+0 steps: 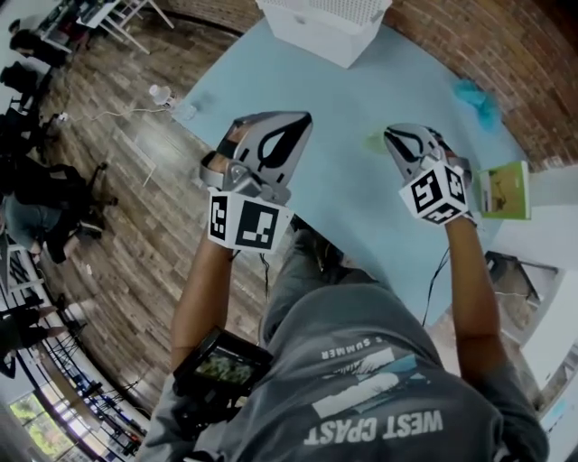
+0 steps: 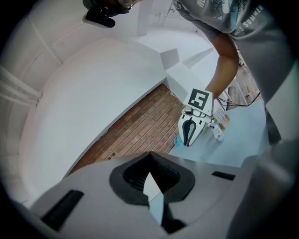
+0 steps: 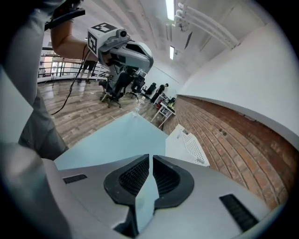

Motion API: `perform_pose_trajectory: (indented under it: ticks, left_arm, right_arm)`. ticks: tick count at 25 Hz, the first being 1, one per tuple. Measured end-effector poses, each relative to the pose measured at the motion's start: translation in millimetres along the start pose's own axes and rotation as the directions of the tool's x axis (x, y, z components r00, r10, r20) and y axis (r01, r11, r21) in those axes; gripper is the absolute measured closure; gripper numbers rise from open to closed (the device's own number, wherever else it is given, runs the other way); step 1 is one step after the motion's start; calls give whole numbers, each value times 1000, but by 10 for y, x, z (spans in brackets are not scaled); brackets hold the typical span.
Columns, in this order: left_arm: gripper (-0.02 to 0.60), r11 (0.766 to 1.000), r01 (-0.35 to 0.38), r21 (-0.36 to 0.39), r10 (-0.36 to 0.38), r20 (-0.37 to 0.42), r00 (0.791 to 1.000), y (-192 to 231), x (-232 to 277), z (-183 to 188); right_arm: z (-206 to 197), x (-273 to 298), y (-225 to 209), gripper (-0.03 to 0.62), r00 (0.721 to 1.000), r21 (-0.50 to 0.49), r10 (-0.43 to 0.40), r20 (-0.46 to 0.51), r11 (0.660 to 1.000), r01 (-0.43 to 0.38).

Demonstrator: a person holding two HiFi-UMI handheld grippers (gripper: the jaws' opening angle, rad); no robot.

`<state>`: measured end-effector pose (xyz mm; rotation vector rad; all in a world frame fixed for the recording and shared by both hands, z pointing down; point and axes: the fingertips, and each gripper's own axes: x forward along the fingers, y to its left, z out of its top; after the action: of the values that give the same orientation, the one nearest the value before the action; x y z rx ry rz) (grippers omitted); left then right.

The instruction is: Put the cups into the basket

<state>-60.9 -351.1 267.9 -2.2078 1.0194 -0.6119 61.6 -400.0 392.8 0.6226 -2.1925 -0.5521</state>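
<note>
The white perforated basket (image 1: 325, 27) stands at the far edge of the light blue table (image 1: 361, 207); the right gripper view shows the basket (image 3: 189, 147) just ahead of the jaws. I cannot make out a clear cup; a crumpled teal thing (image 1: 474, 99) lies at the table's right edge and a faint greenish spot (image 1: 375, 142) sits beside the right gripper. My left gripper (image 1: 293, 126) hovers over the table's left side, jaws shut and empty (image 2: 149, 156). My right gripper (image 1: 397, 137) hovers to the right, jaws shut with nothing between them (image 3: 150, 158).
A green box (image 1: 504, 189) lies at the table's right edge, and a small white bottle (image 2: 217, 133) stands near it. A brick wall (image 3: 224, 126) runs behind the basket. Wooden floor (image 1: 135, 207) with chairs and cables lies left of the table.
</note>
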Motion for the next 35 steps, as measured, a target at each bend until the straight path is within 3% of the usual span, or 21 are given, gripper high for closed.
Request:
perform_pose_trajectory:
  ticks: [4,7,12,22,33,34,35]
  left_arm:
    - [581,999,27,-17,-27,13,1000,46,197,-146]
    - [580,998,43,-38,-43,16,999,84,328,-288]
    - [580,994,82,-68,-81,15,997,96,527,-531]
    - [581,984,143,-104,-141,27,990,99,896,-844]
    - [580,975,179,-134,-176,36,984,162,1145,-1098]
    - [581,974,181,-136,-177,36,983,168,1160,-1121]
    - [581,974,182,-138,-178,36,983,177,1174,-1145]
  right_arm:
    - [-235,230,-70,574,997,26,38,-67,999,-36]
    - [-457,446,-64,509,988,58,85,-128,995,-78]
    - [-825,804,-30,496,963,108,158,-218,985,-137]
    - [-1467,1266,155,476,867,180,331,-372,942,-282]
    - [-1748,1503,282,479,789,211,436,-433,900,-382]
    - [-1762,1511,299,493,781,214,447,-435,894,-393]
    - [-1767,1520,316,547,775,219,459,-434,889,-403]
